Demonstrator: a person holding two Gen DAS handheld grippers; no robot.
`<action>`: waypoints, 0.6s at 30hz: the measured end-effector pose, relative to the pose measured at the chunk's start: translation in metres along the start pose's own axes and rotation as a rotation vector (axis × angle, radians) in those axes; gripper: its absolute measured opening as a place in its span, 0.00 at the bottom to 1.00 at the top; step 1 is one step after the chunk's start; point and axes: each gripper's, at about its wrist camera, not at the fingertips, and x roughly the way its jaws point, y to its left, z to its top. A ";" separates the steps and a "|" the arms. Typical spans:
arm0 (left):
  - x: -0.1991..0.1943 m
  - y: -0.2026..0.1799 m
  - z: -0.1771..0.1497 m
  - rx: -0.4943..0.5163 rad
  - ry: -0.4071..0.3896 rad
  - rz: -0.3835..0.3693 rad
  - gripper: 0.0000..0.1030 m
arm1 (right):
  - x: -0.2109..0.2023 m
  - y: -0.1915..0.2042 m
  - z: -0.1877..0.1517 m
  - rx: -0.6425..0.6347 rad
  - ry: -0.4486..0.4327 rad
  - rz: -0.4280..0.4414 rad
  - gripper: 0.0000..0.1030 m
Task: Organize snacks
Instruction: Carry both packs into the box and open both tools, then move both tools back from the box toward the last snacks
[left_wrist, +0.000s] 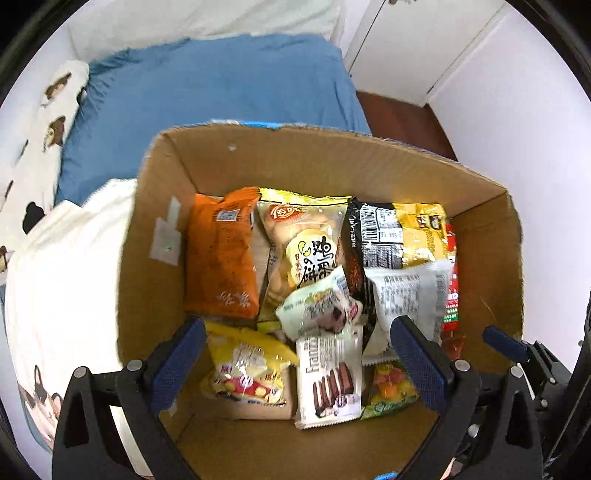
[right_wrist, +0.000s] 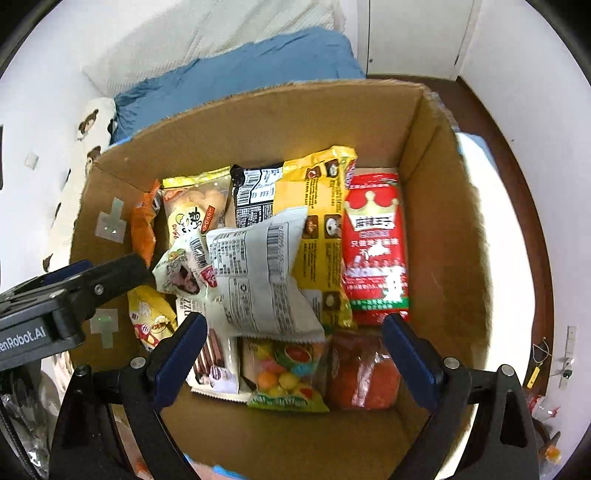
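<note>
A cardboard box (left_wrist: 332, 162) (right_wrist: 454, 229) holds several snack packs. In the left wrist view I see an orange pack (left_wrist: 221, 254), a yellow biscuit pack (left_wrist: 299, 251), a black and yellow pack (left_wrist: 399, 232), a white pack (left_wrist: 410, 295) and a wafer pack (left_wrist: 328, 376). In the right wrist view a red pack (right_wrist: 375, 247), a fruit candy pack (right_wrist: 284, 373) and the white pack (right_wrist: 258, 273) show. My left gripper (left_wrist: 299, 362) is open and empty above the box's near side. My right gripper (right_wrist: 295, 354) is open and empty over the candy pack. The left gripper (right_wrist: 114, 273) shows at left.
The box sits on a bed with a blue sheet (left_wrist: 221, 92) and a white bear-print quilt (left_wrist: 51, 110). White walls and a cupboard (left_wrist: 424, 48) stand behind. Dark wooden floor (right_wrist: 517, 177) runs along the right.
</note>
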 end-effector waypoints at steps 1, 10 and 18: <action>-0.004 0.001 -0.002 0.005 -0.012 0.004 1.00 | -0.005 -0.001 -0.006 0.001 -0.014 -0.004 0.95; -0.046 -0.010 -0.038 0.031 -0.124 0.027 1.00 | -0.047 0.002 -0.043 -0.013 -0.129 -0.026 0.95; -0.085 -0.016 -0.077 0.055 -0.246 0.060 1.00 | -0.088 0.010 -0.081 -0.037 -0.215 -0.033 0.95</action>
